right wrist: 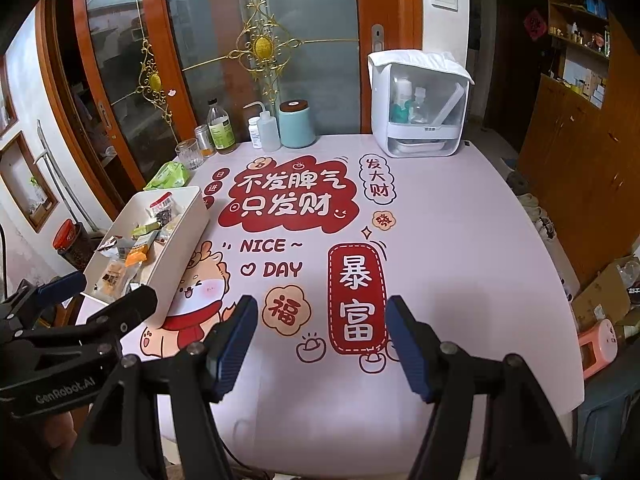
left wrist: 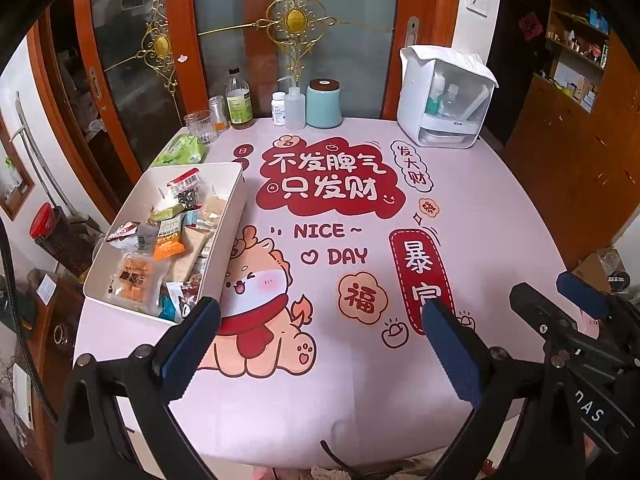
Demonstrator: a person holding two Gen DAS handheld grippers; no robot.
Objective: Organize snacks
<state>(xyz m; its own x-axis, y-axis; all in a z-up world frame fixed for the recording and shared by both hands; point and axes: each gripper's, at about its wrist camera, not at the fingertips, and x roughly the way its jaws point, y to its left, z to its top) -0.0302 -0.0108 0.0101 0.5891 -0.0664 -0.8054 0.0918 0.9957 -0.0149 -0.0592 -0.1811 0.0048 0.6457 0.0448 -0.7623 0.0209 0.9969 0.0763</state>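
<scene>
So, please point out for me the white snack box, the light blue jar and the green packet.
white snack box (left wrist: 224,248), left wrist view, on its long right wall.
light blue jar (left wrist: 323,106), left wrist view, on the middle of its body.
green packet (right wrist: 168,175), right wrist view, on its top face.

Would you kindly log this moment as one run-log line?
left gripper: open, empty | right gripper: open, empty | snacks: in white bin | tablecloth: bare
</scene>
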